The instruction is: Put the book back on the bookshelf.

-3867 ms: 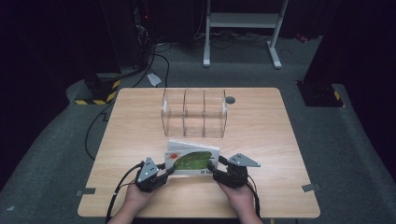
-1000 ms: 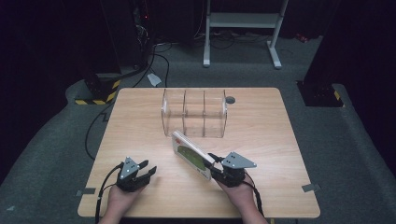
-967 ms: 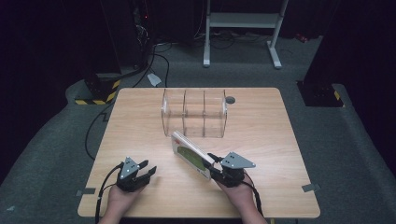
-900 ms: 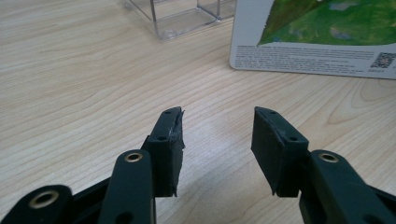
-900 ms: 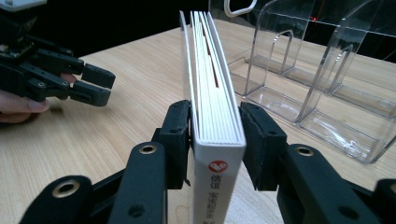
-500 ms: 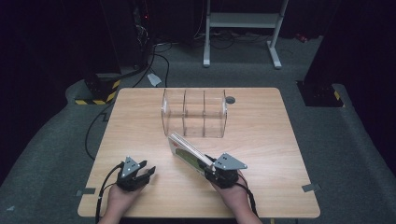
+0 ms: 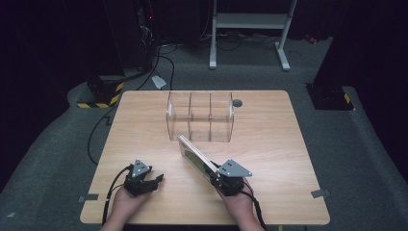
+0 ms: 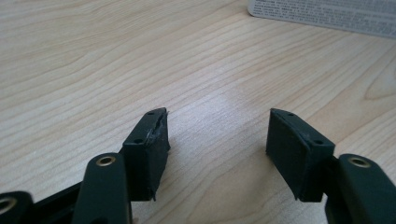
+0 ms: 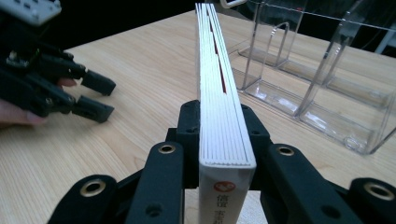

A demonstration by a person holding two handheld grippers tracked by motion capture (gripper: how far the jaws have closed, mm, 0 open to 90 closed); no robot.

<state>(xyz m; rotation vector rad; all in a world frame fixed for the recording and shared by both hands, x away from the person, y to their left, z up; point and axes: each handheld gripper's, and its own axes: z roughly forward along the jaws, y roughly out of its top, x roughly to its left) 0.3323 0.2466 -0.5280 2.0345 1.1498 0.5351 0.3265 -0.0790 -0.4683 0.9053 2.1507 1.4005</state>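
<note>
A light wood-grain rectangular table [image 7: 144, 125] stands on a grey carpeted floor [image 7: 365, 159]. Surroundings beyond are dark and unlit. A white metal stand frame with two legs [image 7: 250, 21] sits behind the table. Black cables [image 7: 161, 53] trail across the floor at rear left. Yellow-and-black hazard-striped blocks [image 7: 103, 96] lie by the table's far left corner. Grey tape strips [image 7: 320, 193] mark the near corners.

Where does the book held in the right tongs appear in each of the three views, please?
High view: the book stands on edge, lower centre, running from the right tongs toward the clear organizer.
Right gripper view: centre, page edges up, clamped between the jaws.
Left gripper view: its printed corner at the top right edge.
Shared landmark: the wooden table.
</note>
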